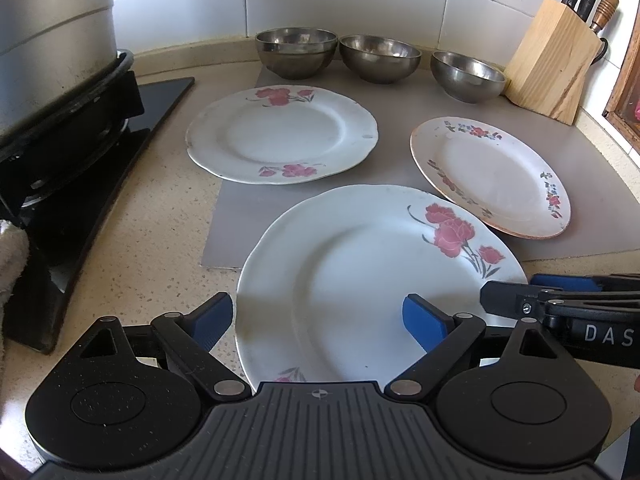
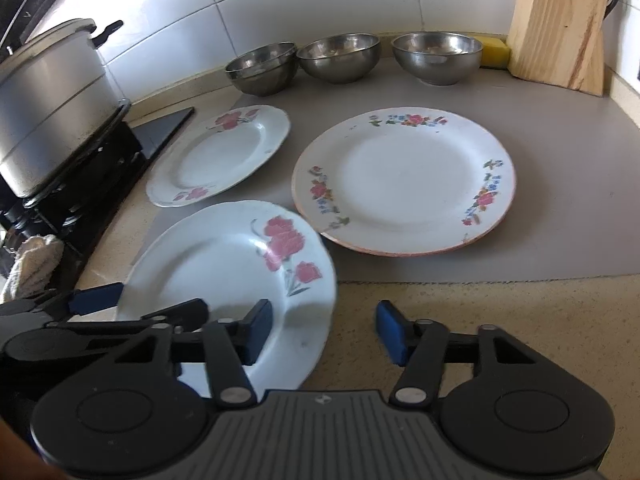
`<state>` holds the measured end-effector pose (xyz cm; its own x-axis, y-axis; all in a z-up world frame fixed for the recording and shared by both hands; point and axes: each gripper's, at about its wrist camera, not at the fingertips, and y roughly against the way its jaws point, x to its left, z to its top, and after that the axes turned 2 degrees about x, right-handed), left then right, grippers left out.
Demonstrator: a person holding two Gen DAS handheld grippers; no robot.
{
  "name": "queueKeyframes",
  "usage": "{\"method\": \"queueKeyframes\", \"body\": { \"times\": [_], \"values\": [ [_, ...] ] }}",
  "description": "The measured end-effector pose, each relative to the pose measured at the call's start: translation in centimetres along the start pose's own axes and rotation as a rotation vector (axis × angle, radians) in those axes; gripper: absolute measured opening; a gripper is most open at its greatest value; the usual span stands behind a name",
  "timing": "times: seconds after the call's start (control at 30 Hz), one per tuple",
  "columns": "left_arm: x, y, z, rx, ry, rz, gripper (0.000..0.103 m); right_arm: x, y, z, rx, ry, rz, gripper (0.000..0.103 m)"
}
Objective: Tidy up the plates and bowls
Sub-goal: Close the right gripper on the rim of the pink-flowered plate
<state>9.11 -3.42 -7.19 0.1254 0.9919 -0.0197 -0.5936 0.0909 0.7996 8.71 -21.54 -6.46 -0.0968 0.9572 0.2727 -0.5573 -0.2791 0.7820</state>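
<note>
The near white plate (image 1: 340, 272) (image 2: 224, 264), printed with a red carnation, sits at the front of the counter with both grippers at its rim. My left gripper (image 1: 320, 320) (image 2: 140, 304) stands open across its left edge. My right gripper (image 2: 325, 332) (image 1: 532, 290) straddles its right edge with one pad over the plate and one beside it, and a gap shows on both sides. A second pink-flowered plate (image 1: 280, 132) (image 2: 220, 152) and an orange-rimmed plate (image 1: 492, 176) (image 2: 404, 180) lie on the grey mat (image 1: 384, 120). Steel bowls (image 1: 296, 52) (image 1: 380, 58) (image 1: 466, 74) line the back wall.
A large metal pot (image 1: 52, 32) (image 2: 48, 100) stands on the black stove (image 1: 80, 168) at the left. A wooden knife block (image 1: 552, 60) (image 2: 560, 24) fills the back right corner, with a yellow sponge (image 2: 494, 52) beside it. A cloth (image 2: 32, 264) lies by the stove.
</note>
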Motion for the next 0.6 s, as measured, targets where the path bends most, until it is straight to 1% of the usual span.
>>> {"method": "queueKeyframes", "body": {
  "times": [0.07,0.17,0.27,0.43,0.53,0.6],
  "values": [
    [-0.04,0.09,-0.08,-0.002,-0.002,-0.008,0.088,0.00,-0.09,-0.08,0.009,-0.018,0.054,0.020],
    [0.04,0.15,-0.12,0.000,-0.008,-0.016,0.088,-0.10,-0.16,-0.09,0.010,-0.032,0.068,0.019],
    [0.09,0.21,-0.27,-0.004,-0.009,-0.023,0.087,-0.74,-0.03,-0.02,0.026,-0.062,0.104,0.019],
    [0.22,0.22,-0.32,-0.013,-0.013,-0.027,0.085,-0.57,0.04,-0.16,0.019,-0.060,0.094,0.018],
    [0.25,0.35,-0.31,-0.016,-0.007,-0.021,0.082,-0.60,0.00,-0.16,0.016,-0.059,0.094,0.017],
    [0.24,0.40,-0.29,-0.020,-0.005,-0.015,0.079,-0.24,-0.05,-0.25,0.009,-0.038,0.079,0.017]
  ]
}}
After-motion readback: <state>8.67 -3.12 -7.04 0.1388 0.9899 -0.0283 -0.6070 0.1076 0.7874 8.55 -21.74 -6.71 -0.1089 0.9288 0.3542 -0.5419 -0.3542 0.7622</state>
